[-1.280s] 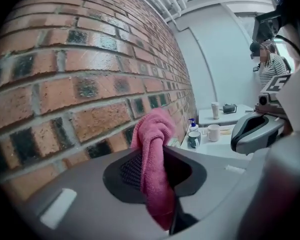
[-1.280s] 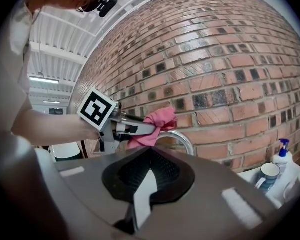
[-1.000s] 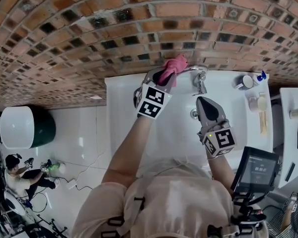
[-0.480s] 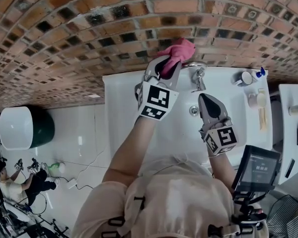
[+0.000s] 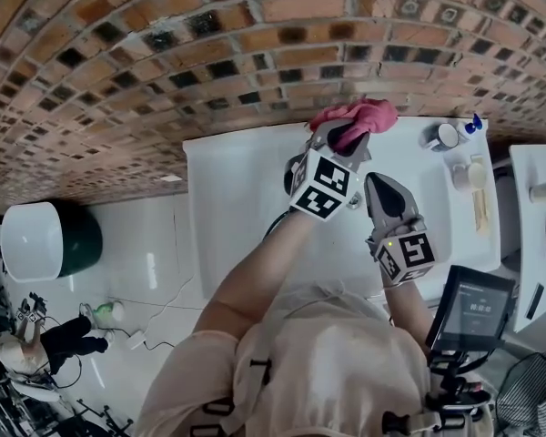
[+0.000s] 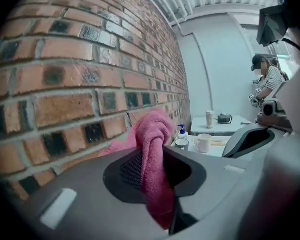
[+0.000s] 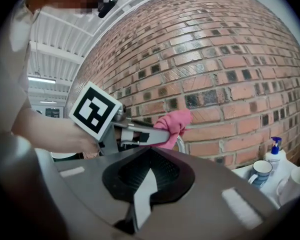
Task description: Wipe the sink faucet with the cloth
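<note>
The left gripper is found clenched on the pink cloth. In the left gripper view the cloth is seen pinched between the two jaws, bunched above them and hanging below the pads. The cloth is carried just ahead of the left gripper's tips, close to the brick wall and above the back edge of the white sink. In the right gripper view a curved chrome length of the faucet is observed directly beneath the cloth, at the far end of the left gripper's jaws; contact between cloth and faucet cannot be confirmed. In the head view the faucet is covered by the left gripper and the cloth. The right gripper is held just to the right of the left one, over the basin, its jaws closed together with nothing between them. A mug and a spray bottle are noted ahead of the right gripper, to its right.
</note>
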Motion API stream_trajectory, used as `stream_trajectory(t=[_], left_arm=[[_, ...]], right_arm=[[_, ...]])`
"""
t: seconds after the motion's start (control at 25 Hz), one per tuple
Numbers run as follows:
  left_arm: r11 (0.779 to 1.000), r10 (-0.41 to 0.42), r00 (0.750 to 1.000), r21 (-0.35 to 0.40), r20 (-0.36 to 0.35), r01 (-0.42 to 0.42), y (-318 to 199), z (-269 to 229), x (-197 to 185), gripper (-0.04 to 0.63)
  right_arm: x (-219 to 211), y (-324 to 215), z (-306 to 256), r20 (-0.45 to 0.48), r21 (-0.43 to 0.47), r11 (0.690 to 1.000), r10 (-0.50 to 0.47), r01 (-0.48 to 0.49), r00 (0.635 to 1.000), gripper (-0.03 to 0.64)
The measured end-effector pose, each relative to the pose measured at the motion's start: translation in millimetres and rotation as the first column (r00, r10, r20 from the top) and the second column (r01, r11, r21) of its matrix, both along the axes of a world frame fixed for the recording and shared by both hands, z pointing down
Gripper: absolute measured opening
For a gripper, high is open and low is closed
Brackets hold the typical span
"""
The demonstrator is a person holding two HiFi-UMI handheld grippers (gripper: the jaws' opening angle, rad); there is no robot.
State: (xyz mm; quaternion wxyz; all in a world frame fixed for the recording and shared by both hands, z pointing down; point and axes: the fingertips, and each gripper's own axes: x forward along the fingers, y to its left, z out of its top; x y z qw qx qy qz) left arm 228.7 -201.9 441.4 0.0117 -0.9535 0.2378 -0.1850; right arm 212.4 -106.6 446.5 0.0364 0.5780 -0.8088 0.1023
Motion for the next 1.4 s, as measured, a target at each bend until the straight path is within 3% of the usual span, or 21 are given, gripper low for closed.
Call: stream_trajectory(t=[0.2, 0.28, 0.4, 0.56, 0.68, 0.84, 0.92, 1.16, 1.4], left_arm=[[1.000, -0.019, 1.000, -0.018, 0.011, 0.020, 0, 20, 8, 0.077], [0.994, -0.024, 1.000, -0.107, 0.012, 0.025, 2, 41, 9, 0.077], [0.968, -0.058, 0.998, -0.244, 0.013, 0.059, 2, 73, 1, 0.077], [0.950, -0.077, 0.997, -0.300, 0.027, 0.081, 3, 93, -8, 0.077], [0.955, -0.070, 0.997, -0.292, -0.036, 0.057, 11, 73, -4, 0.077], [0.986, -0.038, 0.991, -0.167, -0.129, 0.016, 11, 17, 1, 0.078], [0.988, -0.036, 0.990, -0.153, -0.138, 0.015, 5, 11, 2, 0.078], [0.971, -0.055, 0.996, -0.236, -0.067, 0.037, -10, 58, 6, 0.078], [0.935, -0.079, 0.997, -0.347, -0.014, 0.069, -11, 100, 1, 0.078]], right_arm=[[12, 1, 0, -0.005, 0.002, 1.000, 0.008, -0.008, 1.000, -0.005], [15, 2, 1, -0.007, 0.001, 1.000, 0.010, -0.010, 1.000, -0.005], [18, 3, -1, -0.010, 0.001, 1.000, 0.018, -0.018, 1.000, -0.005], [27, 3, 2, -0.009, -0.005, 0.999, 0.034, -0.034, 0.999, -0.005], [30, 2, 0, -0.010, -0.002, 0.999, 0.036, -0.036, 0.999, -0.005], [28, -1, -7, -0.012, 0.016, 0.999, 0.034, -0.034, 0.999, -0.005], [27, -1, -7, -0.008, 0.014, 0.999, 0.036, -0.036, 0.999, -0.005], [27, -2, -5, -0.014, 0.008, 1.000, 0.023, -0.023, 1.000, -0.005], [30, -7, -4, -0.016, 0.002, 0.999, 0.032, -0.032, 0.999, -0.005]])
